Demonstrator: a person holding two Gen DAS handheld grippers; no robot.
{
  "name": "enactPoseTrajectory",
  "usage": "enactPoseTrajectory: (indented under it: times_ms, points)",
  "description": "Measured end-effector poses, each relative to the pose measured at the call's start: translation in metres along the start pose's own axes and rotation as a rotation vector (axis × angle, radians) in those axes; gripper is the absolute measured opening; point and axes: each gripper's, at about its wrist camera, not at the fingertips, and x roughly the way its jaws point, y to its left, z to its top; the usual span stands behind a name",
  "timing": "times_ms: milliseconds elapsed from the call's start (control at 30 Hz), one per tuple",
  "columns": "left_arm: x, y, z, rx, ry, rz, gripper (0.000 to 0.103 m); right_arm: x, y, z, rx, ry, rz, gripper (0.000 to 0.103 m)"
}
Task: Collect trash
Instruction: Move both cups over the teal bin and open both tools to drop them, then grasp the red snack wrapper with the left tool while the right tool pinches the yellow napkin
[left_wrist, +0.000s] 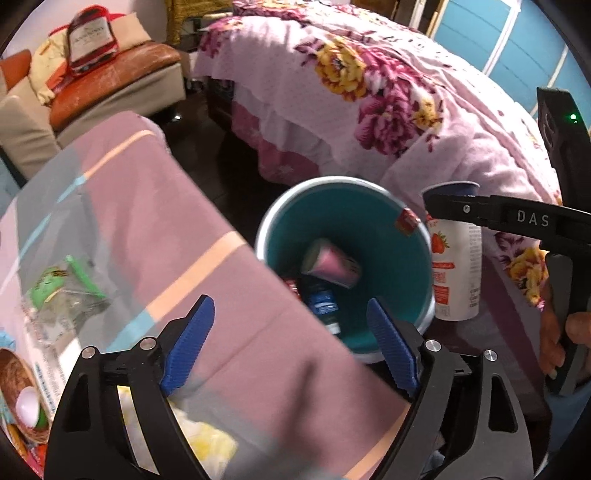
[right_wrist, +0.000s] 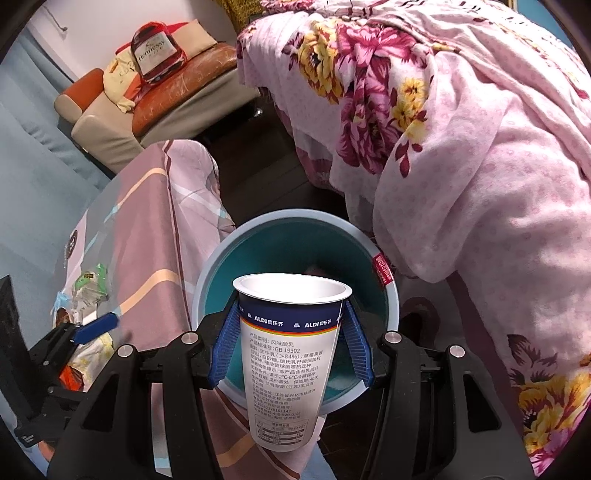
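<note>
My right gripper (right_wrist: 291, 332) is shut on a white ALDI yogurt cup (right_wrist: 288, 354), upright, held over the near rim of a teal trash bin (right_wrist: 221, 266). In the left wrist view the same cup (left_wrist: 456, 266) hangs beside the bin (left_wrist: 388, 229) in the right gripper (left_wrist: 443, 206). The bin holds a pink cup (left_wrist: 330, 264) and a blue wrapper (left_wrist: 323, 304). My left gripper (left_wrist: 291, 343) is open and empty above the table edge next to the bin. A clear bag with green print (left_wrist: 62, 291) lies on the table.
The table has a pink striped cloth (left_wrist: 166, 221) under glass. A bowl with a white egg-like thing (left_wrist: 27, 406) and yellow wrapping (left_wrist: 207, 435) lie at its near left. A bed with a floral blanket (left_wrist: 369, 92) crowds the bin's right. A sofa (left_wrist: 110, 85) stands beyond.
</note>
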Motion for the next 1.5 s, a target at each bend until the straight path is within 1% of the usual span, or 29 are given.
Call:
enactPoseTrajectory:
  times_ms: [67,167,300,367,467,533,867,1033,1167,1267,1500]
  points:
    - [-0.002,0.006,-0.003,-0.006,-0.01,0.018,0.094,0.003,0.002,0.0,-0.004,0.007,-0.004,0.05]
    - [-0.005,0.014,-0.006,-0.012,-0.015,0.032,0.094,0.009,0.007,0.0,-0.012,0.028,-0.012,0.051]
    - [-0.007,0.025,-0.01,-0.033,-0.015,0.033,0.094,0.015,0.014,-0.001,-0.023,0.06,-0.013,0.053]
    - [-0.009,0.03,-0.012,-0.043,-0.017,0.032,0.094,0.015,0.016,-0.003,-0.021,0.069,-0.012,0.065]
    - [-0.011,0.036,-0.015,-0.056,-0.016,0.031,0.094,0.013,0.022,-0.005,-0.032,0.066,-0.027,0.07]
    - [-0.015,0.04,-0.019,-0.066,-0.019,0.035,0.094,0.01,0.027,-0.006,-0.037,0.069,-0.029,0.075]
    - [-0.046,0.061,-0.04,-0.106,-0.061,0.05,0.094,-0.009,0.06,-0.017,-0.076,0.065,-0.035,0.077]
    - [-0.066,0.076,-0.055,-0.135,-0.089,0.058,0.094,-0.022,0.088,-0.026,-0.125,0.06,-0.035,0.079]
    - [-0.083,0.092,-0.07,-0.159,-0.106,0.077,0.094,-0.027,0.114,-0.034,-0.175,0.061,-0.026,0.081]
    - [-0.096,0.11,-0.086,-0.192,-0.12,0.093,0.094,-0.024,0.136,-0.043,-0.211,0.083,-0.013,0.081]
    - [-0.129,0.165,-0.127,-0.28,-0.145,0.153,0.094,-0.006,0.196,-0.071,-0.312,0.17,0.016,0.082]
